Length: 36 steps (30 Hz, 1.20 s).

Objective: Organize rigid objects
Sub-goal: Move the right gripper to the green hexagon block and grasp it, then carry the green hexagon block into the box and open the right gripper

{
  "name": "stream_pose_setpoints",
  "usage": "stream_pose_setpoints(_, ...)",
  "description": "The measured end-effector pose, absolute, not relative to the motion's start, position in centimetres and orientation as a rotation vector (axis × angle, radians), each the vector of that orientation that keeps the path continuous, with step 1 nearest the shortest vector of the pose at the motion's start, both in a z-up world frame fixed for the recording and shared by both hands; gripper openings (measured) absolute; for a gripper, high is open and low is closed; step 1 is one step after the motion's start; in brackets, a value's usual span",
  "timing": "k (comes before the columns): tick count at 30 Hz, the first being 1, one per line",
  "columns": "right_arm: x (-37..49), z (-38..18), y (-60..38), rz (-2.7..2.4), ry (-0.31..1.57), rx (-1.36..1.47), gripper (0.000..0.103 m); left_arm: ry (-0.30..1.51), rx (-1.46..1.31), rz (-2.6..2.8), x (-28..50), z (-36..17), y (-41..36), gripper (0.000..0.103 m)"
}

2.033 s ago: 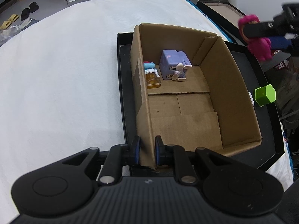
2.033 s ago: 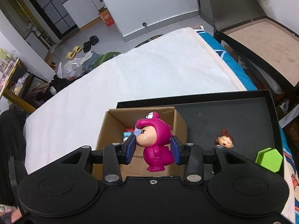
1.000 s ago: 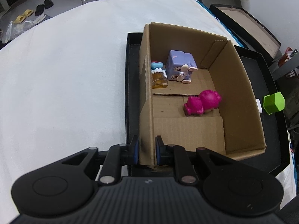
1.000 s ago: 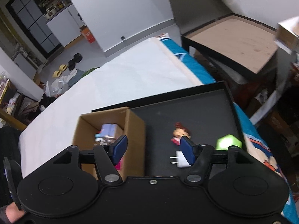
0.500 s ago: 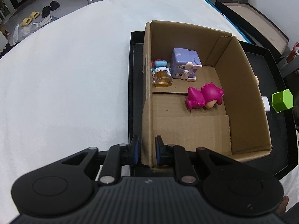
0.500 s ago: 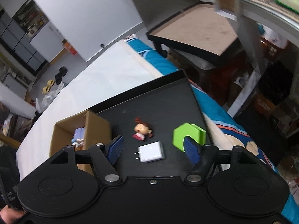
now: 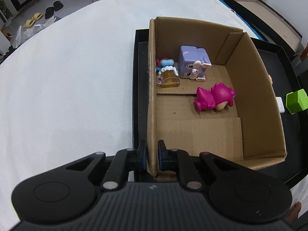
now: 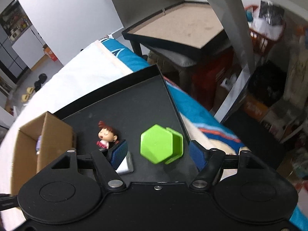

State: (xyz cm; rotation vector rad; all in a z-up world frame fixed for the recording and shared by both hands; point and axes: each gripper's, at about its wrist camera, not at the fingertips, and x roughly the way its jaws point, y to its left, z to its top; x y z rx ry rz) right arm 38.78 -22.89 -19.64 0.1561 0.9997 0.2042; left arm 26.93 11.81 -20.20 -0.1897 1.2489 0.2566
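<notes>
1 green hexagonal block (image 8: 160, 144) sat on the black tray (image 8: 123, 104) straight ahead of the right claw (image 8: 156, 152), framed between its wide-open, empty jaws and nearer to it than to the left claw (image 7: 152, 156), which was clamped on the box (image 7: 256, 104) wall. Counted: 4 toys in the box; 1 doll (image 8: 105, 134), 1 charger (image 8: 126, 164) and the block outside.

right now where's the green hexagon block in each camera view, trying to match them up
Left wrist: green hexagon block at the far right edge, on the black tray, outside the cardboard box.
Right wrist: centre, between the open fingers of the right gripper, on the tray.
Shared landmark: the cardboard box, right of centre in the left view, at the left edge in the right view.
</notes>
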Motion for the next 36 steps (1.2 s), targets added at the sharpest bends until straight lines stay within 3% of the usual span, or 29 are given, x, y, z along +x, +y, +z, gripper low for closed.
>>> stream_pose_setpoints(17, 40.4, -22.9, -21.0, 0.149, 0.984, -0.006, 0.071, 1.276, -0.190, 0.275, 27.3, -20.3, 11.7, 0.011)
stream_pose_setpoints(22, 40.8, -23.6, -22.2, 0.145, 0.999, 0.026, 0.053, 1.276, -0.210, 0.276, 27.1, -20.2, 12.1, 0.011)
stream_pose_setpoints(36, 38.9, -22.1, -22.6, 0.146, 0.978, 0.023, 0.051, 1.256, -0.212, 0.240, 26.8, -19.5, 12.7, 0.011)
